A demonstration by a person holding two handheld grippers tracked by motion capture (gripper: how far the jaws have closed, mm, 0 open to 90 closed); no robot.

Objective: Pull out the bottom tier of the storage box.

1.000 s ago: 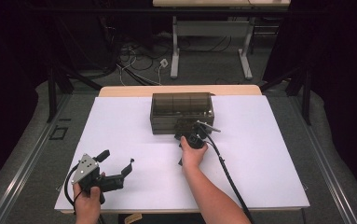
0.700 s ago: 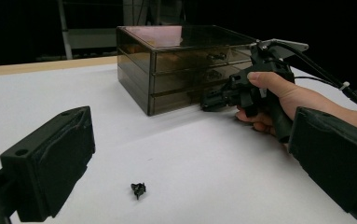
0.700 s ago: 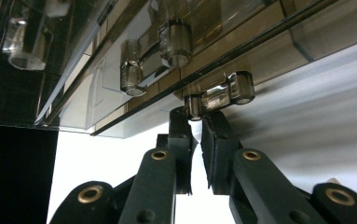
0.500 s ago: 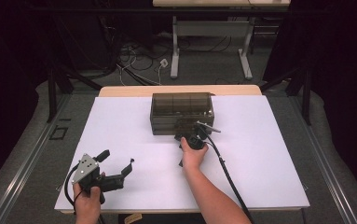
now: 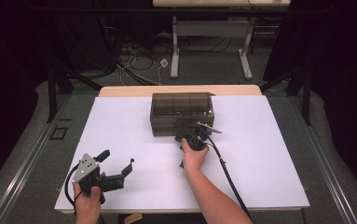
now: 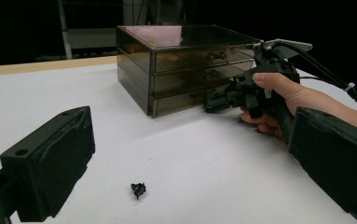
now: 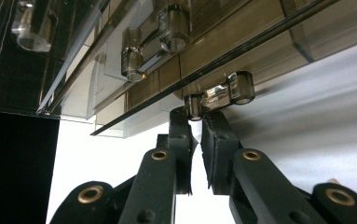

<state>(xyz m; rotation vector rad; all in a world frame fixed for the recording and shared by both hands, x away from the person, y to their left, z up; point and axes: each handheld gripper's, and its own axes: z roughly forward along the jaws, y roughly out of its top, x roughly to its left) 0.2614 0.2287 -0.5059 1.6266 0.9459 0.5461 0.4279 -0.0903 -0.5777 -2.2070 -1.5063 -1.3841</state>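
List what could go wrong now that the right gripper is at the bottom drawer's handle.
1. The right gripper pinches only one end of the bottom drawer's handle, so the pads may slip off when pulled.
2. The drawer chest stands unbraced on the white table; the left gripper waits open, far away, so the chest may slide instead of opening.
3. A small black part lies loose near the left gripper and could get knocked away.

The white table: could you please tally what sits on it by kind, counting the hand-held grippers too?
Smoky clear drawer box: 1
Small black part: 1
Hand-held grippers: 2, the left hand-held gripper and the right hand-held gripper, which is at the bottom drawer handle
Total: 4
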